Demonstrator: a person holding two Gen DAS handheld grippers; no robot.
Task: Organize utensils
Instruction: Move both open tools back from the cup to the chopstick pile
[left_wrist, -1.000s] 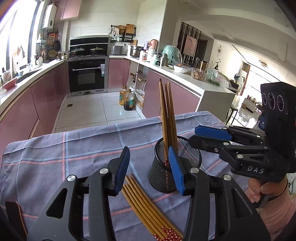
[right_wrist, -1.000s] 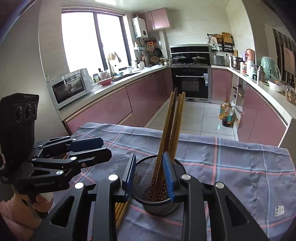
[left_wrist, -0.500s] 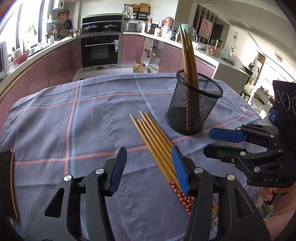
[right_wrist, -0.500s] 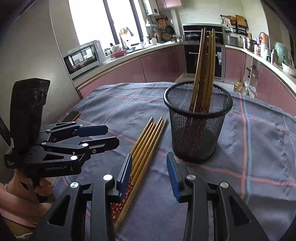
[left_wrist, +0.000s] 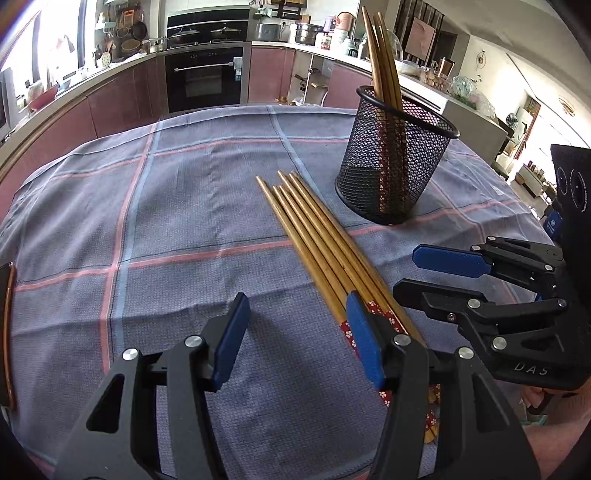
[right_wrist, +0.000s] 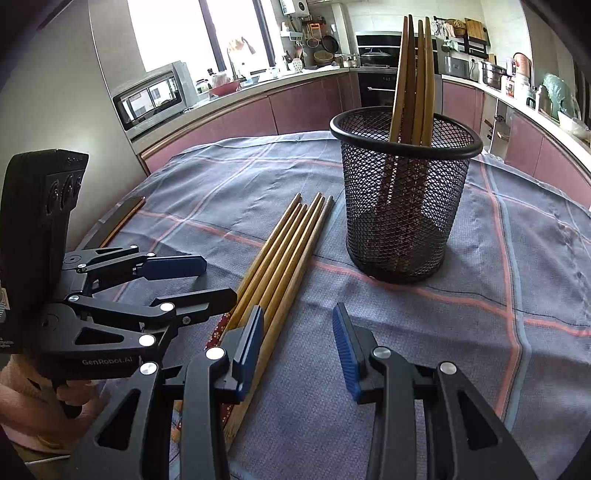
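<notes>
Basically both the left gripper (left_wrist: 295, 332) and right gripper (right_wrist: 297, 345) gape empty; loose chopsticks (left_wrist: 317, 245) look light, stiff, slick, so pinch near the patterned ends.

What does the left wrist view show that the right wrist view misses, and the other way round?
Only the left wrist view: the right tool from the side, open and empty, and the dining area far right. Only the right wrist view: the left tool from the side, its jaws apart and just widened, nothing between them, plus the microwave. Both: loose chopsticks lying beside the black mesh holder with chopsticks standing inside, on the checked tablecloth.
</notes>
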